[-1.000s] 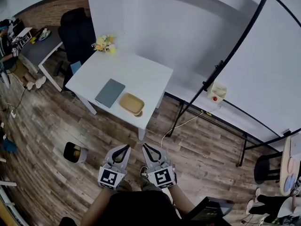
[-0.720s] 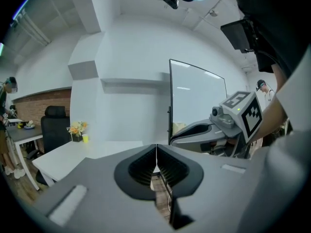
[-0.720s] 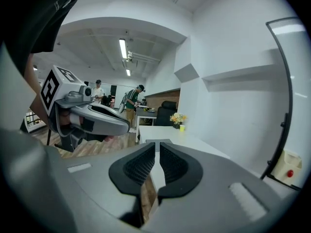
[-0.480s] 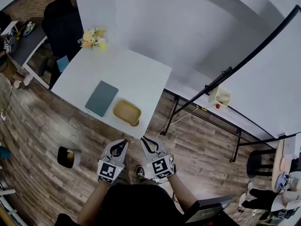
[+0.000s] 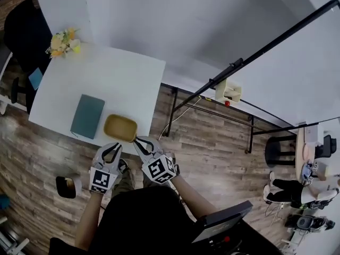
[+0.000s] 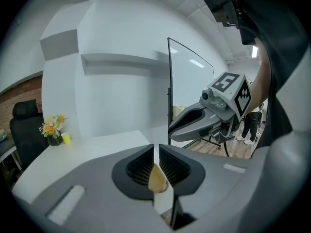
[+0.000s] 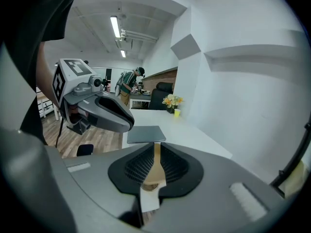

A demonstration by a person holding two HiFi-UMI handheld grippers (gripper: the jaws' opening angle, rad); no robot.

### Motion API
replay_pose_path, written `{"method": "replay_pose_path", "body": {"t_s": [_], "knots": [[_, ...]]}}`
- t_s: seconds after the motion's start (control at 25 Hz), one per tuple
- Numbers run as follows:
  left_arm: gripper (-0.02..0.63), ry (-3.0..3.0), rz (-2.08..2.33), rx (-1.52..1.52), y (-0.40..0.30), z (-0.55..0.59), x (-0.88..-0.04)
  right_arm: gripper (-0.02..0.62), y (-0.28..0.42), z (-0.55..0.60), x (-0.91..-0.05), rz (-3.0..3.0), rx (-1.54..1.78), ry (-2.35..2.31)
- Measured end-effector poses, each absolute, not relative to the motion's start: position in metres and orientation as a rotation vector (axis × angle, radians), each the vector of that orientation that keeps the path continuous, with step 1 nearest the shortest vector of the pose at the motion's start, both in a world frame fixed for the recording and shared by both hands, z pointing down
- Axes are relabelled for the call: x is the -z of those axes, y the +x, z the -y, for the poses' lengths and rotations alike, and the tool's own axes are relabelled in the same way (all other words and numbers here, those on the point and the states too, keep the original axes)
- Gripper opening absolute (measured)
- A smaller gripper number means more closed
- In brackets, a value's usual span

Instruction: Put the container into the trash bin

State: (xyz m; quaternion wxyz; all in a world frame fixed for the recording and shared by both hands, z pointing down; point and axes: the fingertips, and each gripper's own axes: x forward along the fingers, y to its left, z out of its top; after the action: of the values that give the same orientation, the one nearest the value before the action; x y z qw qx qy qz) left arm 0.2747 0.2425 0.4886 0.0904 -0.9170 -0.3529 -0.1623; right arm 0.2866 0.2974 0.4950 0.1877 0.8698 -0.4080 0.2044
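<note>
Just inside the near edge of the smooth white table (image 5: 127, 73) sits the shallow tan container (image 5: 120, 128), round-cornered, with a flat grey notebook (image 5: 87, 116) at its 9 o'clock. We hold both tools at that edge: the left gripper (image 5: 111, 149) has jaws opening, the right gripper (image 5: 139, 141) has jaws a slit apart, and neither is pinching anything. Open plank floor surrounds us; the small bin (image 5: 77, 184) stands at our 8 o'clock.

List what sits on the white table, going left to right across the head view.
flower bouquet → grey notebook → tan container
</note>
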Motion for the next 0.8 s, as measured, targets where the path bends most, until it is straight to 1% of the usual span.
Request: {"method": "replay_pose_path", "body": {"t_s": [0.16,0.4,0.56,0.8], "knots": [[0.038,-2.729,1.008,0.502,0.299,-0.251,-0.489,0.049,0.310,-0.297,-0.496,1.205,-0.556,2.409],[0.040,-2.883,0.937,0.587,0.315,-0.254,-0.495,0.049,0.324,-0.315,-0.505,1.227,-0.577,2.400],[0.044,-2.884,0.895,0.717,0.313,-0.241,-0.516,0.051,0.331,-0.317,-0.515,1.239,-0.614,2.387],[0.052,-2.893,0.860,0.728,0.311,-0.236,-0.526,0.058,0.347,-0.319,-0.534,1.252,-0.677,2.370]]}}
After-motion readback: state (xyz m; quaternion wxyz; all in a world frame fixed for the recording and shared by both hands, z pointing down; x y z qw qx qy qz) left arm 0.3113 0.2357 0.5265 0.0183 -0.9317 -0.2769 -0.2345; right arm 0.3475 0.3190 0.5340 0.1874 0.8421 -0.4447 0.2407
